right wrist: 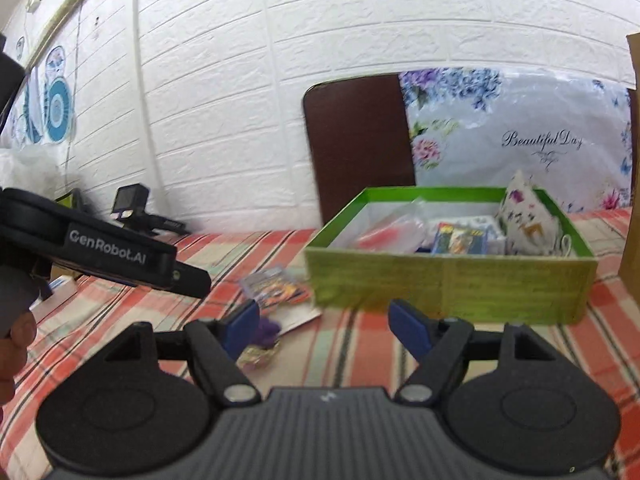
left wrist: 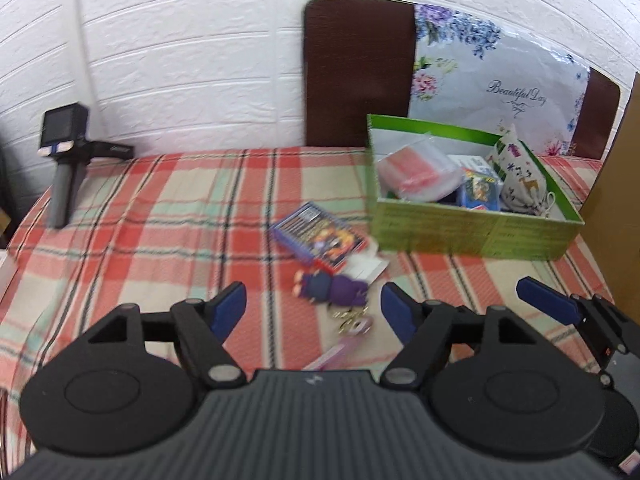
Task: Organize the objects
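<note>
While the left gripper (left wrist: 312, 312) hangs over the plaid-covered bed (left wrist: 160, 216), its jaws stand wide with nothing pressed between them. Ahead of its blue pads (left wrist: 232, 304) lies a small loose cluster on the cloth: a purple toy figure (left wrist: 332, 286), a colourful card pack (left wrist: 318, 238) beyond it, a white paper slip (left wrist: 366, 268) just beside both, and a blurred gold-and-pink trinket (left wrist: 354, 326) nearest the camera. Right of the cluster sits a green box (left wrist: 472, 232), open at the top, holding a clear bag with red contents (left wrist: 416, 170), a blue printed pack (left wrist: 478, 188) and a patterned cloth pouch (left wrist: 520, 168) leaning at its far right corner. One blue finger of the right gripper (left wrist: 548, 300) shows at the lower right edge. A black camera on a handle (left wrist: 64, 152) stands at the bed's far left, and a dark brown headboard (left wrist: 356, 72) with a floral plastic package (left wrist: 500, 76) rises against the white brick wall (left wrist: 180, 60).

From the right wrist view, the right gripper (right wrist: 324, 328) also has its jaws wide and empty, aimed toward the green box (right wrist: 448, 280), which is near but not touching. The card pack (right wrist: 276, 288) and the purple toy figure (right wrist: 268, 330) lie left of the box, the figure partly hidden behind the left-hand pad. The left gripper (right wrist: 120, 252) enters from the left edge, with part of a hand (right wrist: 16, 344) below it.
</note>
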{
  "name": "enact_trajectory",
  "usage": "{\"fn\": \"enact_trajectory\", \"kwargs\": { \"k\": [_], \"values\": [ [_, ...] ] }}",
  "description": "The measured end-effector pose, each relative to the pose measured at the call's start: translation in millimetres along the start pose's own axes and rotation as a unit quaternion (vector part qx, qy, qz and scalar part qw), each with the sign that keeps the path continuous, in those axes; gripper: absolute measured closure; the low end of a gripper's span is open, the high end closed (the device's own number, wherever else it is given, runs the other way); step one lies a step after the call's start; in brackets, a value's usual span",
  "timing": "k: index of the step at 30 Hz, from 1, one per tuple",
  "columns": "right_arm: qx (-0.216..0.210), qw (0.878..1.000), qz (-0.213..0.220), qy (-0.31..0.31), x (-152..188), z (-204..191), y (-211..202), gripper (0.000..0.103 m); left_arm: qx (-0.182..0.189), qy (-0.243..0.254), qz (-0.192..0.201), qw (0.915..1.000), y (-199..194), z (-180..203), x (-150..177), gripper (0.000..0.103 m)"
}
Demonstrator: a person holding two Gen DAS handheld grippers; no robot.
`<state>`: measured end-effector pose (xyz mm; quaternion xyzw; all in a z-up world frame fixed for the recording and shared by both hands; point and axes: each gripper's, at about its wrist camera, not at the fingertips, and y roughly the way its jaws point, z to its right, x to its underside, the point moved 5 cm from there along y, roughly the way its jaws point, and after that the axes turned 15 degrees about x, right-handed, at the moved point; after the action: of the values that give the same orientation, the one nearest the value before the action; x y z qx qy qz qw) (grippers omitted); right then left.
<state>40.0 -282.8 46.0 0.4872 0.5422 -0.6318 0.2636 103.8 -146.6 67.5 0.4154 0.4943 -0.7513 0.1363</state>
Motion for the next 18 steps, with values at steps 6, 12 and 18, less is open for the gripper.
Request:
{"fn": "enact_trajectory", "kwargs": {
  "k": [6,12,18],
  "values": [
    [-0.024,0.999,-0.009,-0.024,11.6,-31.7,-13.4,0.029,-0.019,-0.025,0.005,0.9995,-21.7,-25.1,18.7,0.027],
    [-0.047,0.998,-0.012,-0.049,17.5,-57.6,-22.3,0.028,-0.032,-0.043,0.012,0.9985,-34.6,-44.1,29.4,0.027],
    [-0.059,0.996,-0.017,-0.069,24.0,-71.9,-25.9,0.028,-0.042,-0.057,0.014,0.9974,-39.1,-57.4,34.8,0.027]
  ]
}}
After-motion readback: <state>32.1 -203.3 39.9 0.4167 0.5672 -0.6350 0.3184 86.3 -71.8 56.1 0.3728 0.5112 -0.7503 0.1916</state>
